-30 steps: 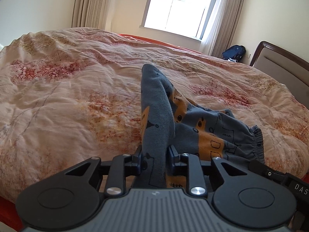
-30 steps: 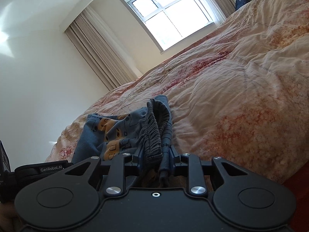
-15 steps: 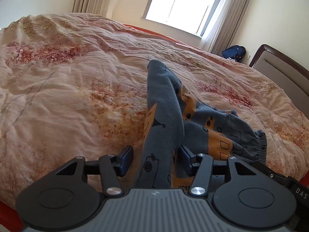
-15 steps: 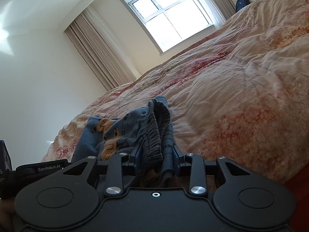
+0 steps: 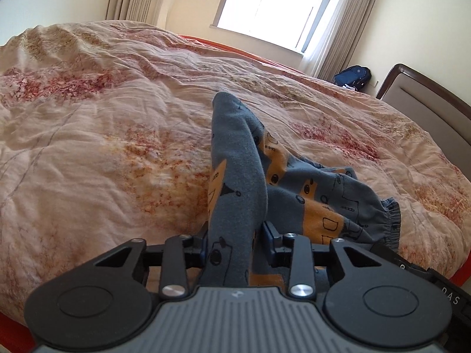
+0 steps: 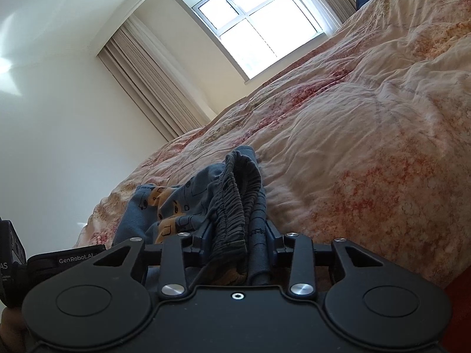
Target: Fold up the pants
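Observation:
The pants (image 5: 321, 206) are blue-grey with orange printed shapes and lie bunched on the bed near its front edge. My left gripper (image 5: 235, 248) has its jaws close around a raised fold of a pant leg (image 5: 238, 176), which stands up between them. My right gripper (image 6: 238, 244) is shut on the dark gathered waistband (image 6: 235, 194), which bunches between its jaws. In the right wrist view the rest of the pants (image 6: 156, 206) spread to the left, and the left gripper's body shows at the lower left edge.
A pink and red floral quilt (image 5: 103, 135) covers the whole bed. A brown padded headboard (image 5: 424, 103) stands at the right. A window (image 5: 273, 6) with curtains is on the far wall. A dark blue backpack (image 5: 353, 73) sits on the floor by the headboard.
The left gripper's jaws opened wide half a second ago and have closed back around the leg fold. The right gripper's jaws stand a little wider on the waistband than a second ago.

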`<state>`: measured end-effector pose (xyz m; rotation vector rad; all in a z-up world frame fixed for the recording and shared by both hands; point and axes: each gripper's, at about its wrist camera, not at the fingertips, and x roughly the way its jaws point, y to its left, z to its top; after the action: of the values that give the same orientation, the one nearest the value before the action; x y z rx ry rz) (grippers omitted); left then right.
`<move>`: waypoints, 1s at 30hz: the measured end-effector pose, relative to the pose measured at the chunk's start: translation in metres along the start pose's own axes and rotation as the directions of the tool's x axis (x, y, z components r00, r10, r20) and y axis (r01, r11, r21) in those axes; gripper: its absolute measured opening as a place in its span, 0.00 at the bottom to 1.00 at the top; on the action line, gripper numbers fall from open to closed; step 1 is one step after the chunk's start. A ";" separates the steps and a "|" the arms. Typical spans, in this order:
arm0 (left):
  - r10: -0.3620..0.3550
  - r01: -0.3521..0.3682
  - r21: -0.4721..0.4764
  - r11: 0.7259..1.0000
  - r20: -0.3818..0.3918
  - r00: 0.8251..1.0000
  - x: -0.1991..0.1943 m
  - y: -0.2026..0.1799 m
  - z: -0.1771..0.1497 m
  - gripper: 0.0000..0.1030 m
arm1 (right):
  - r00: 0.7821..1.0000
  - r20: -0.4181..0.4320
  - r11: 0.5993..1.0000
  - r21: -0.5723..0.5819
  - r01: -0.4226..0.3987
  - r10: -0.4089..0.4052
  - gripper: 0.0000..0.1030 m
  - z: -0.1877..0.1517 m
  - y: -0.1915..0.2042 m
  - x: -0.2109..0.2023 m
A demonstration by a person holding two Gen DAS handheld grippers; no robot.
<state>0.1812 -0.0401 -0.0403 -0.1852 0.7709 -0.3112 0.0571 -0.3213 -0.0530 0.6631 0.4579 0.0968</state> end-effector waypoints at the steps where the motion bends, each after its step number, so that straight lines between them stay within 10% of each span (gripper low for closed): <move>1: 0.004 -0.004 0.003 1.000 0.003 1.000 -0.001 -0.001 0.000 0.26 | 1.000 0.001 1.000 0.000 0.003 -0.003 0.35 0.000 0.001 -0.001; 16: 0.008 -0.026 0.102 0.994 0.180 0.984 -0.011 -0.038 0.045 0.16 | 0.987 0.152 0.963 -0.270 -0.009 0.052 0.26 0.029 0.044 -0.015; 30: -0.075 0.071 0.041 0.997 0.118 0.990 0.125 -0.045 0.103 0.19 | 0.969 0.246 0.956 -0.281 0.089 -0.018 0.26 0.124 -0.003 0.085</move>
<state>0.3292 -0.1202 -0.0366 -0.1960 0.6407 -0.3798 0.1875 -0.3749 -0.0006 0.3664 0.2197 0.0298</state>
